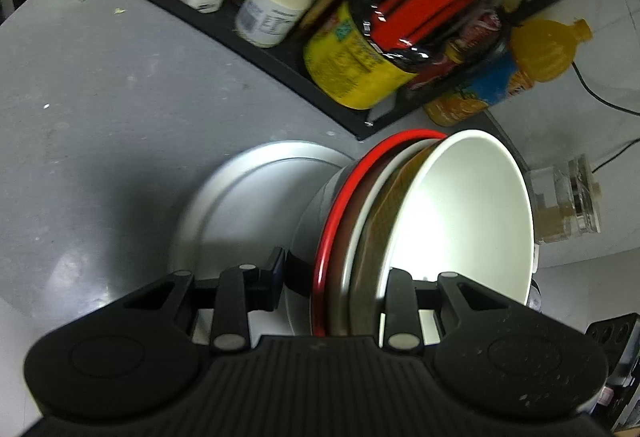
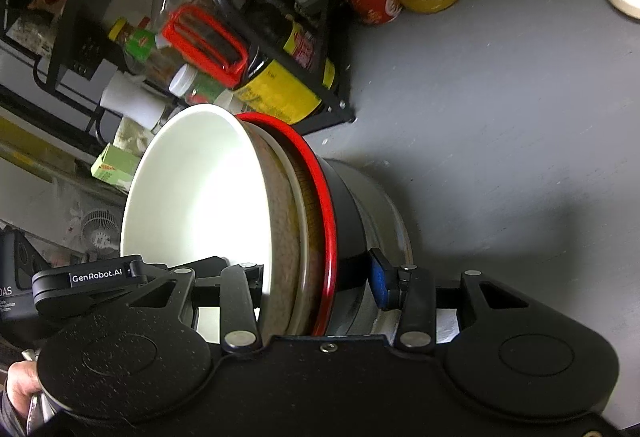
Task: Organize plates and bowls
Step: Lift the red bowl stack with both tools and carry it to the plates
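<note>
Gripping opposite edges of one nested stack of bowls (image 1: 420, 221), both grippers carry it tilted on its side above the grey table (image 1: 100, 109); the left gripper (image 1: 336, 277) has its jaws clenched across the stack's rims, one blue pad on the outer metal wall and the other finger inside the white bowl (image 1: 460, 205), and the right gripper (image 2: 316, 277) clamps the same stack from the other side, its blue pad against the steel wall and its other finger inside the white bowl. The stack reads, from the open side outward, as the white bowl, a brownish speckled bowl (image 2: 284, 221), a pale rim, a red-rimmed bowl (image 2: 326, 213) and a steel bowl (image 2: 380, 205) at the bottom. In the left wrist view a round silver plate (image 1: 240, 197) lies flat on the table just behind the stack. Beyond it a black rack (image 1: 256, 49) holds jars, a yellow-labelled dark bottle (image 1: 360, 69) and a white-capped container, with an orange drink bottle (image 1: 540, 53) beside it. At the lower left of the right wrist view part of a hand (image 2: 20, 381) shows
</note>
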`<state>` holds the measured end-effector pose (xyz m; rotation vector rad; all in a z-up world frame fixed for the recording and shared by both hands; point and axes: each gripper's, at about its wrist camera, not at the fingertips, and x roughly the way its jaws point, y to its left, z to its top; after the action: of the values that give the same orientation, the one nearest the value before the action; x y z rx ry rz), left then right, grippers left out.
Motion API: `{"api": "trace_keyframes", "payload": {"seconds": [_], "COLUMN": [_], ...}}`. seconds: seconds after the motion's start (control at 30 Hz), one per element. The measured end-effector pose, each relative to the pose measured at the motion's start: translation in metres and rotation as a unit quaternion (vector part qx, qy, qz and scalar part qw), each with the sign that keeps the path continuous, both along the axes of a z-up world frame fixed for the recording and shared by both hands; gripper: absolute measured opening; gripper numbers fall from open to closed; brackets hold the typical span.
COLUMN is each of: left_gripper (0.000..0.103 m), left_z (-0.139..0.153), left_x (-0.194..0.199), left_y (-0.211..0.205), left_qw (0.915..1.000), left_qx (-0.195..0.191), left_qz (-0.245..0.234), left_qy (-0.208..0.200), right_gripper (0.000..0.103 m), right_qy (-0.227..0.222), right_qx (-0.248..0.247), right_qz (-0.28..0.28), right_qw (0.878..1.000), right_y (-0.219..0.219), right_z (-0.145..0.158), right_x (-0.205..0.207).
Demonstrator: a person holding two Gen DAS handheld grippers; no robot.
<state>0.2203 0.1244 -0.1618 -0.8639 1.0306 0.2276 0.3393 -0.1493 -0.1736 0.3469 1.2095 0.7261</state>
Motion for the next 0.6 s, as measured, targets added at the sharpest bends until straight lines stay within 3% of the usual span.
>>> {"api": "trace_keyframes", "payload": {"seconds": [0.6], "left_gripper": [0.031], "left_z": [-0.019], "left_x": [-0.010], "left_y": [0.018], "left_qw": [0.9995], "left_qx": [-0.009], "left_qz": [0.015], "left_qy": [0.025], "right_gripper": [0.041], "right_qy": [0.026], "right_qx": [-0.014], "right_qz": [0.004], "right_qw": [1.000], "right_y": [0.015], "right_z": [-0.015], "right_x": [-0.007]}}
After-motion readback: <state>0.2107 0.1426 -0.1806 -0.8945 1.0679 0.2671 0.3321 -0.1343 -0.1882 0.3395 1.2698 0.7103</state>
